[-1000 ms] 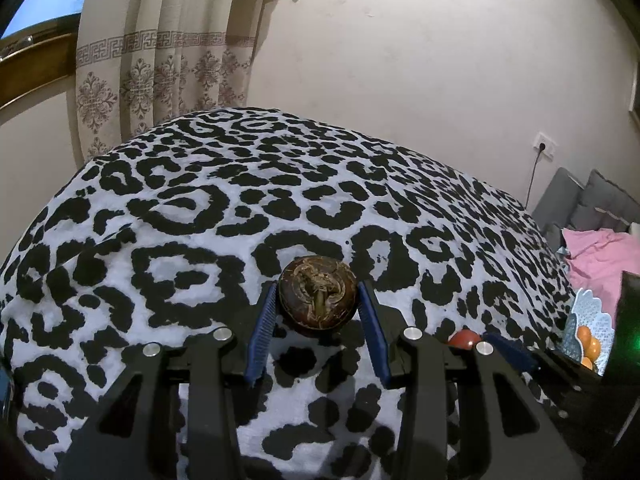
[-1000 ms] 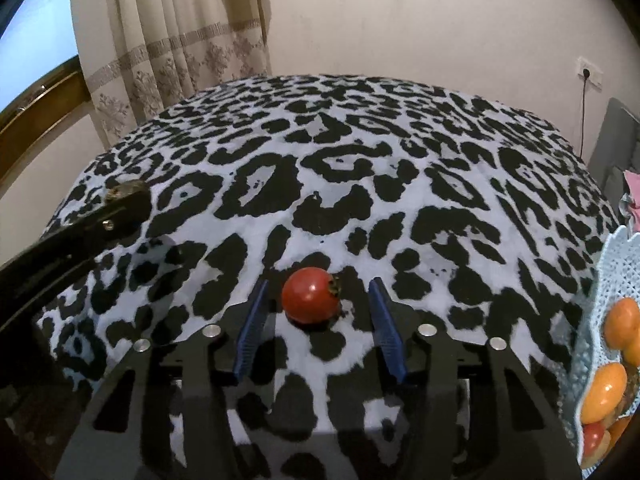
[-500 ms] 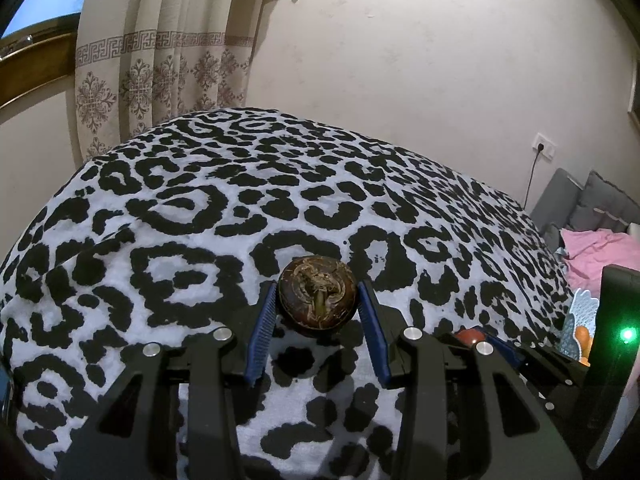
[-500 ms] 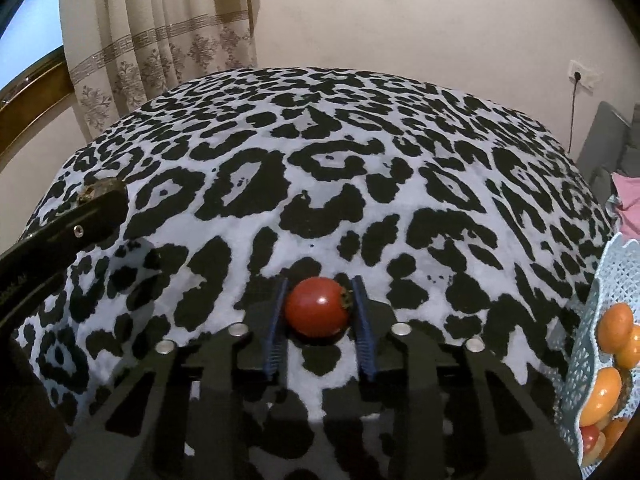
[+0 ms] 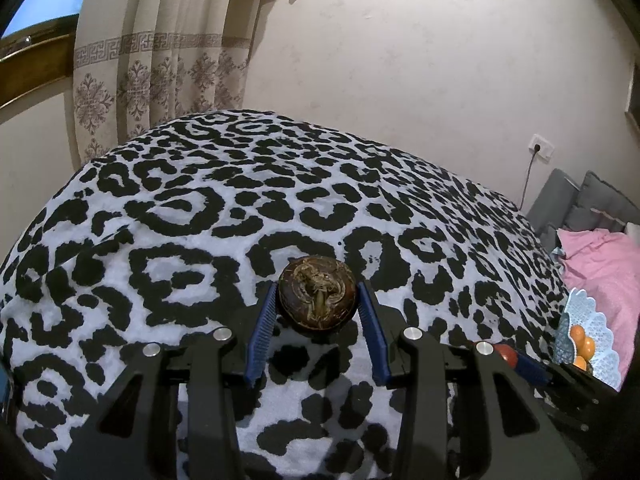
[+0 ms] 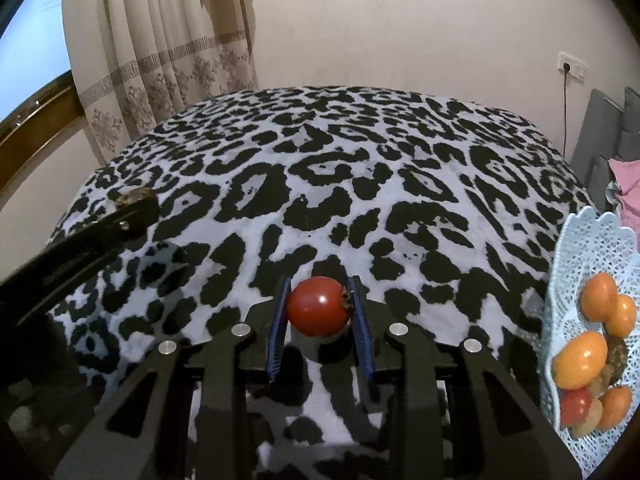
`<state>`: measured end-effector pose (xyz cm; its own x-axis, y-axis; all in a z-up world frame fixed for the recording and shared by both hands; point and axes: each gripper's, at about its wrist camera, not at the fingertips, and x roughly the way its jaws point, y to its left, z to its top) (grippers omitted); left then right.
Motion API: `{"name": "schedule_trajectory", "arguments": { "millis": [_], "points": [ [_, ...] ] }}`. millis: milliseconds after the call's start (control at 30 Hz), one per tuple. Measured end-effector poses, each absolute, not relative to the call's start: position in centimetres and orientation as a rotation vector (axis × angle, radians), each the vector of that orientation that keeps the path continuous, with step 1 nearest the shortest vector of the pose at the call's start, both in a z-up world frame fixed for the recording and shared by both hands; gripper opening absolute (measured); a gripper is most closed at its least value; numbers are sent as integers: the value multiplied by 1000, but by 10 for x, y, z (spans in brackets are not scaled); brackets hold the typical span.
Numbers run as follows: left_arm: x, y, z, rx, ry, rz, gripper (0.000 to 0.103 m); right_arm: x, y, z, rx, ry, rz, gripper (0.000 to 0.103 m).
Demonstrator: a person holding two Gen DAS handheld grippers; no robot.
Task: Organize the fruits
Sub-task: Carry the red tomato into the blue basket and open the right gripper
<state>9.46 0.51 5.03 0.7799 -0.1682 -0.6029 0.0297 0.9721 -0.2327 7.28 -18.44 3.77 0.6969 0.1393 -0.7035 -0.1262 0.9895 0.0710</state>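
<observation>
We read no writing; leopard-print bed [image 6: 360,184], curtain [image 6: 168,52] upper left. Right gripper [image 6: 319,312] fingers clamp tomato [image 6: 318,306]; left gripper [image 5: 318,312] fingers clamp brown fruit [image 5: 317,298].

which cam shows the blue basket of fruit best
The right wrist view: the blue basket fills its right edge, with orange and red fruit countable inside. The left wrist view shows only a small piece at far right, with a couple of orange fruits.

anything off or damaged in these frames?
Nothing spilled or askew. Only oddity: the dark brown round fruit in the left gripper looks dried and crusty, unlike the glossy red tomato in the right gripper.
</observation>
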Motion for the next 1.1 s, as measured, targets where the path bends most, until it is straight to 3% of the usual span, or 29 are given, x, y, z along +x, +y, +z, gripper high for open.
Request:
{"name": "schedule_trajectory", "arguments": {
  "millis": [600, 1100],
  "points": [
    [80, -18, 56, -160, 653, -186, 42, 9, -245, 92, 126, 652, 48, 30],
    [76, -27, 52, -131, 662, -199, 42, -49, -352, 93, 266, 643, -193, 30]
  ]
}}
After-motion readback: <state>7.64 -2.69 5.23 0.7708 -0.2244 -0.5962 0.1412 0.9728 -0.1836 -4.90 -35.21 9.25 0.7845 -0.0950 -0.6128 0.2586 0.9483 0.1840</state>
